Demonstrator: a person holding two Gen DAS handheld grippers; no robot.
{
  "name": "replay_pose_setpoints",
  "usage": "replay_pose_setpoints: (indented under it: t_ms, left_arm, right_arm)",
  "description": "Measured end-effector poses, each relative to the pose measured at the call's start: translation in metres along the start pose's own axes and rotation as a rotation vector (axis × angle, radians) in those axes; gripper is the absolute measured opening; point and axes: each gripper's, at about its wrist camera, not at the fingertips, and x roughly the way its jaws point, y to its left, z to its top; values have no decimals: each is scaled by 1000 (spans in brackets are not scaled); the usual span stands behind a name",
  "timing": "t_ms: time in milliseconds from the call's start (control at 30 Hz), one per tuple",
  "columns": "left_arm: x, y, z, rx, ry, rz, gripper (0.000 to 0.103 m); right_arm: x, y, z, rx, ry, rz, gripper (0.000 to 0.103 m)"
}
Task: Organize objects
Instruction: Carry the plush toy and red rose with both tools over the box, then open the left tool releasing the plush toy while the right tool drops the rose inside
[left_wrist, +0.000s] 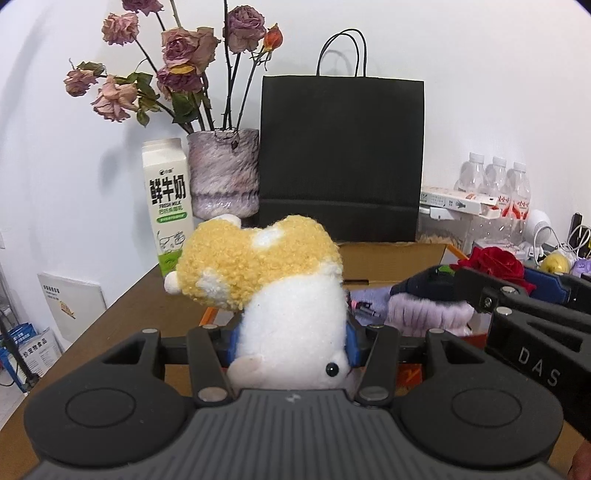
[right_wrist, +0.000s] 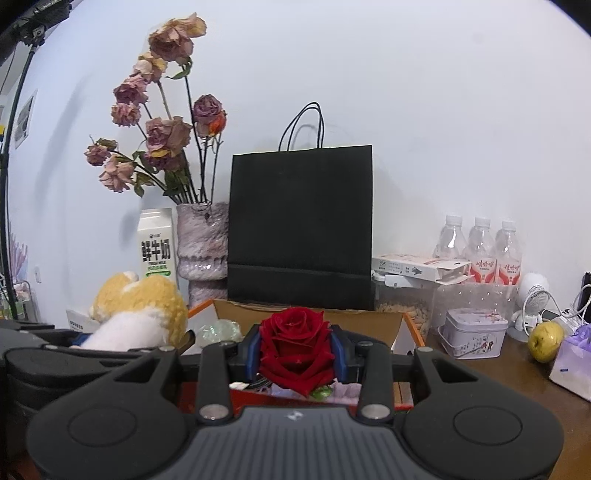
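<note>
Two tools loaded: L (left_wrist: 291, 347) w/ plush toy (left_wrist: 280, 295), R (right_wrist: 295, 354) w/ red rose (right_wrist: 295, 343); black bag (right_wrist: 301, 229) behind.

Both tongs same build. Left tongs (left_wrist: 291, 345): matte black plastic linkage arms, triangular cutouts in the outer arms, round silver pivot pins at the joints. Blue pads (left_wrist: 352, 343) line the fingertips. Ribbed grey housing at 6 o'clock with a small white logo at its top edge, flanked by two black round bosses with recessed discs. Right tongs (right_wrist: 295, 356): identical black arms, silver pins, blue pads (right_wrist: 338, 354), ribbed grey housing with logo. From the left camera, the right unit's side arm shows raised "DAS" lettering and a screw head.
</note>
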Motion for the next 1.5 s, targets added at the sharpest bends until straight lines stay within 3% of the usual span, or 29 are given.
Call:
replay_pose_setpoints:
  t_ms: [1267,1367,1433,1500]
  left_arm:
    - [109,-8,53,39,-19,-40,53]
    - [111,-7,54,40,-26,-51,68]
    - [111,-6,54,44,-39,-12,89]
    - [113,-2,54,27,-46,31,103]
  right_arm:
    - [118,-23,21,-19,40,-48,38]
    - [123,-27,19,-6,64,-54,44]
    - [125,-29,17,7,74,-74,53]
    - [125,-34,17,29,73,-97,72]
